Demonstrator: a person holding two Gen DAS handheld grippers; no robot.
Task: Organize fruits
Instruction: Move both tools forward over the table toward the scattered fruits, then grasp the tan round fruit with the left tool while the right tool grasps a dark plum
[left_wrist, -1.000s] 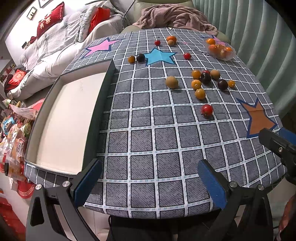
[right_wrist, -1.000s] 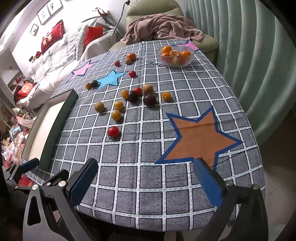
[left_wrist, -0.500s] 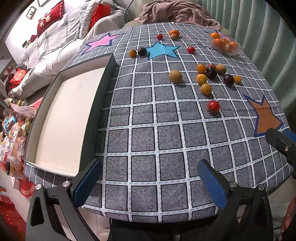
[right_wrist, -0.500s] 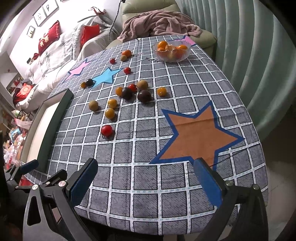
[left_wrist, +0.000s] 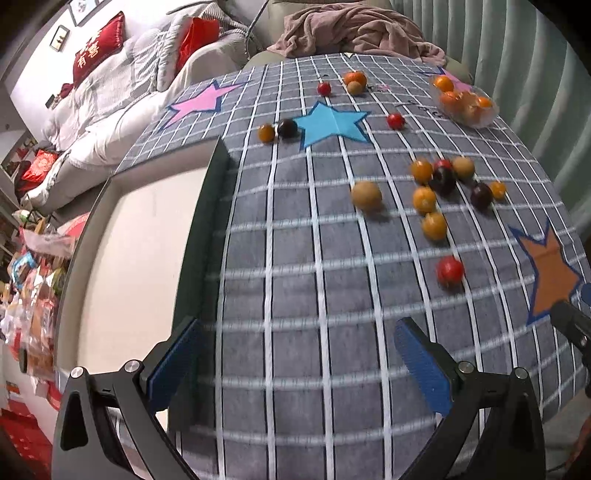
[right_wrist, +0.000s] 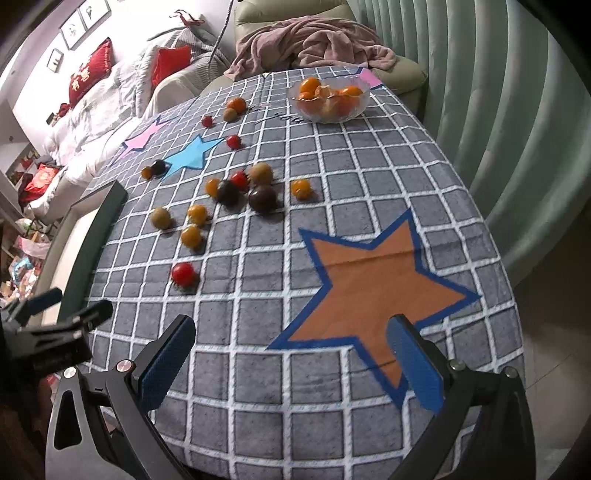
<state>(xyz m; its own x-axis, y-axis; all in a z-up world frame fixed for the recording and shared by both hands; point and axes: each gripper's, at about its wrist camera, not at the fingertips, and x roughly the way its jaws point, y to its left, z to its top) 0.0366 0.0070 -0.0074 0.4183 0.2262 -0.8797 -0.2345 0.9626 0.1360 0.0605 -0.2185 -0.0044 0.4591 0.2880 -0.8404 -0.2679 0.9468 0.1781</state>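
Observation:
Several small fruits, red, orange, tan and dark purple, lie scattered on the grey checked tablecloth (left_wrist: 295, 258). A red fruit (left_wrist: 449, 269) lies nearest, also in the right wrist view (right_wrist: 183, 273). A tan fruit (left_wrist: 366, 195) and a cluster with a dark fruit (left_wrist: 443, 180) lie beyond. A clear bowl of oranges (right_wrist: 329, 96) stands at the far right. My left gripper (left_wrist: 299, 358) is open and empty above the near table edge. My right gripper (right_wrist: 291, 360) is open and empty over the orange star (right_wrist: 373, 280).
A dark-rimmed tray with a cream floor (left_wrist: 207, 229) lies along the table's left side. A sofa with red cushions (left_wrist: 96, 59) and a chair with a pink blanket (right_wrist: 306, 40) stand beyond the table. A green curtain (right_wrist: 498, 110) hangs at the right.
Both grippers have moved forward over the table, so the fruits appear closer. Both stay open and empty. No fruit has moved.

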